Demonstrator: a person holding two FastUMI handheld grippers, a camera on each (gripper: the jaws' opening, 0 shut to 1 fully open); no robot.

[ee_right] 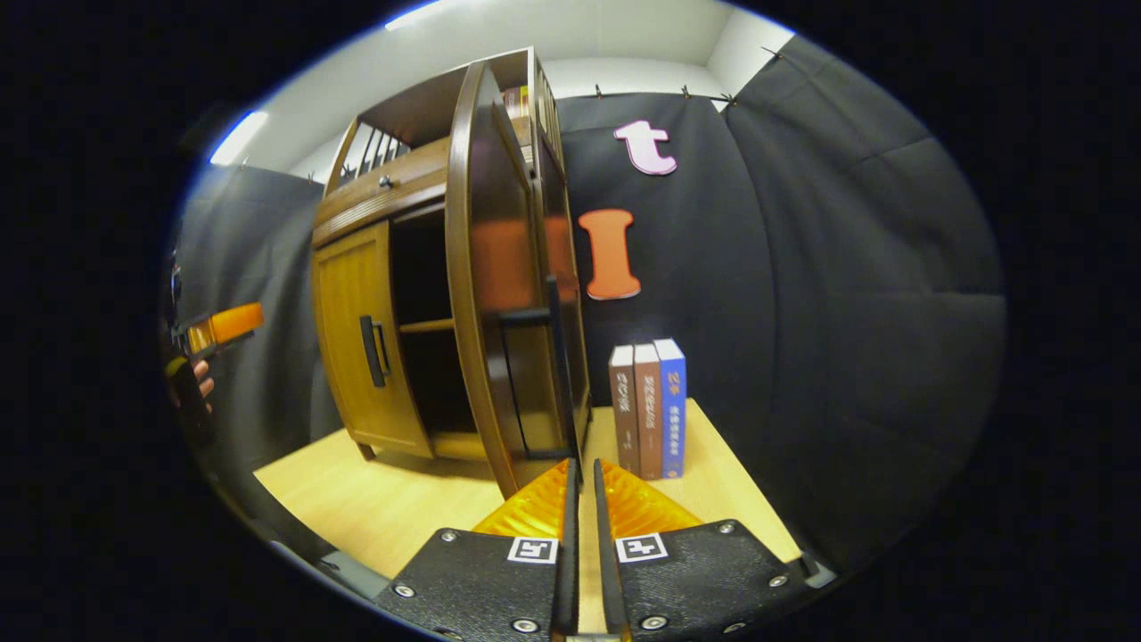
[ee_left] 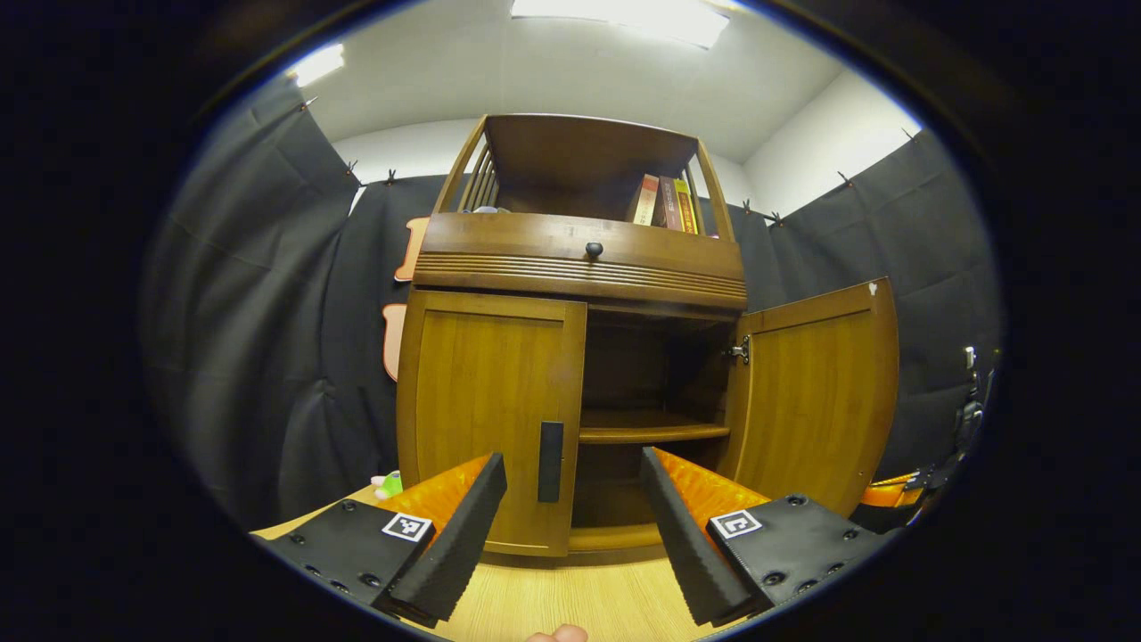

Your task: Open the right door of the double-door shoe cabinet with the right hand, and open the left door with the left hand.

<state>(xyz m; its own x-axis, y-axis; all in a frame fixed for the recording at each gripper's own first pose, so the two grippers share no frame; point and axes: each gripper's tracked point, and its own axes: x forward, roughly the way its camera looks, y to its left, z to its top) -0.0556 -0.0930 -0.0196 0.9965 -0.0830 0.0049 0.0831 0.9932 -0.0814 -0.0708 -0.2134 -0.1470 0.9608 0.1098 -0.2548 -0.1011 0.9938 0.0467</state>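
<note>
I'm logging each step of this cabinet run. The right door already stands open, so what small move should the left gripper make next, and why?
Probably ease the left gripper forward until its open fingers straddle the dark handle of the left door. That door is closed while the right door is swung wide, and the handle already sits between the two fingers, just beyond their tips.

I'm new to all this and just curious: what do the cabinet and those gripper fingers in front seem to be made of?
The cabinet looks like brown wood or wood veneer with a glossy varnish: grain lines run down its doors and the open right door reflects the wall. The left gripper fingers appear to be translucent orange plastic faced with ribbed black pads, perhaps rubber or foam.
</note>
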